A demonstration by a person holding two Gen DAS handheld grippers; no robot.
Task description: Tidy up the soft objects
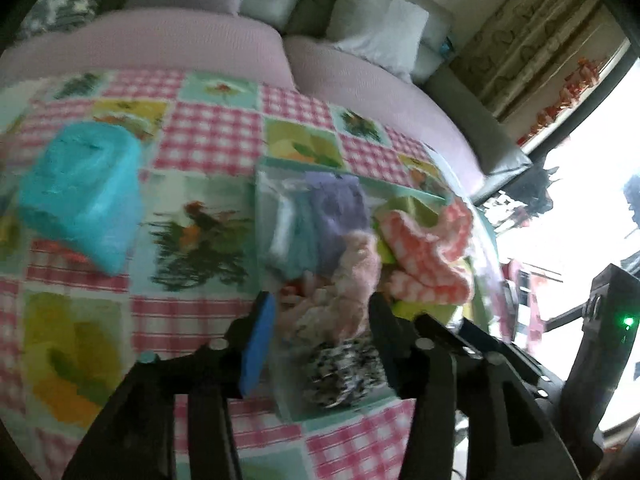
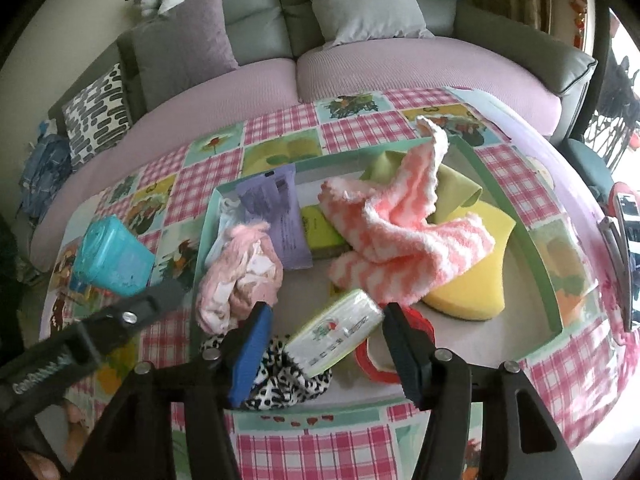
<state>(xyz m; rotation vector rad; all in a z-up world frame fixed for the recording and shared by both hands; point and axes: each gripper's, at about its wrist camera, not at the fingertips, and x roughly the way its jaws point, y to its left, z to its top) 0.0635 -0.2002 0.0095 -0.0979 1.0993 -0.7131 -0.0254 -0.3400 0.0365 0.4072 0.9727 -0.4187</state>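
A green-rimmed tray on the checked tablecloth holds soft things: a pink-and-white wavy towel, a yellow sponge, a purple packet, pink fluffy socks and a leopard-print scrunchie. My right gripper is open over the tray's near side. A white tissue packet lies slanted between its fingers, with a gap at the blue pad. My left gripper is open above the pink socks and the scrunchie; its pads do not press them. This view is blurred.
A turquoise pack lies on the cloth left of the tray. A red ring sits in the tray by my right finger. Beyond the table stands a pink-covered sofa with grey cushions. A window is at the right.
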